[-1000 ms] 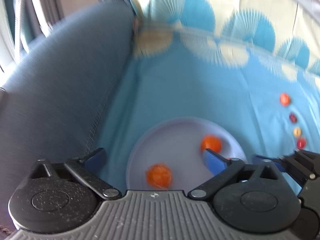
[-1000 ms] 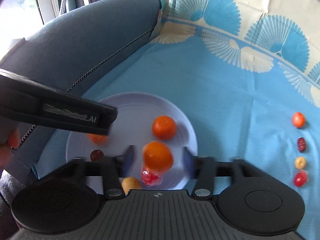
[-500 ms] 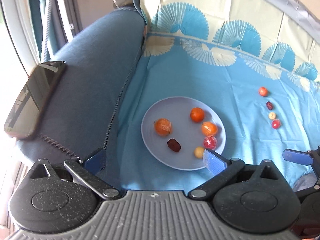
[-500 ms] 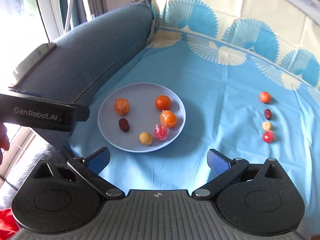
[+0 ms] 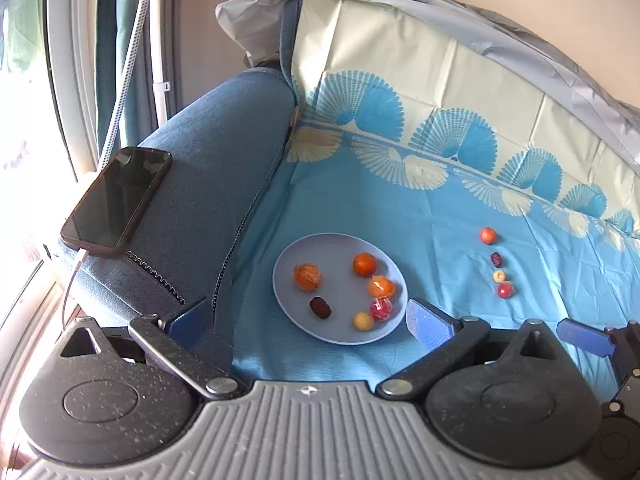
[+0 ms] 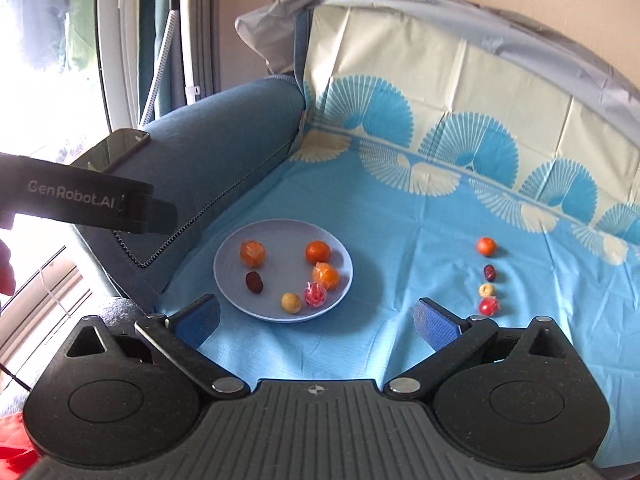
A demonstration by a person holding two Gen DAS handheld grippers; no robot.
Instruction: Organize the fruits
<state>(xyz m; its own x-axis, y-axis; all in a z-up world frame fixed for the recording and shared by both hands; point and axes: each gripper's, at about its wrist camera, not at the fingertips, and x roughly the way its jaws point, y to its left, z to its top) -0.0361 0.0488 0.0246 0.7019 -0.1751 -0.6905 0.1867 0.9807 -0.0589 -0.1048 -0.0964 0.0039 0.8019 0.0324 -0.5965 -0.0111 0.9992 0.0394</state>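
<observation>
A pale blue plate [image 5: 292,276] [image 6: 228,272] lies on the blue cloth and holds three oranges [image 5: 307,277] [image 6: 318,252], a dark date [image 5: 320,307] [image 6: 253,281], a small yellow fruit [image 5: 363,321] [image 6: 291,303] and a wrapped red fruit [image 5: 381,308] [image 6: 316,294]. Right of the plate, several small fruits lie in a line: an orange one [image 5: 488,235] [image 6: 485,246], a date [image 6: 489,273], a yellow one [image 6: 487,290], a red one [image 6: 489,306]. My left gripper [image 5: 308,316] is open and empty, held back above the plate. My right gripper [image 6: 316,316] is open and empty too.
A blue sofa armrest [image 5: 208,176] rises left of the plate with a black phone [image 5: 116,202] on a cable lying on it. The patterned cloth runs up the backrest [image 6: 440,92]. The left gripper's body [image 6: 88,200] crosses the right wrist view at left.
Both grippers have drawn up and back from the plate. One second ago an orange sat between my right fingers; it now lies on the plate and the jaws stand wide open.
</observation>
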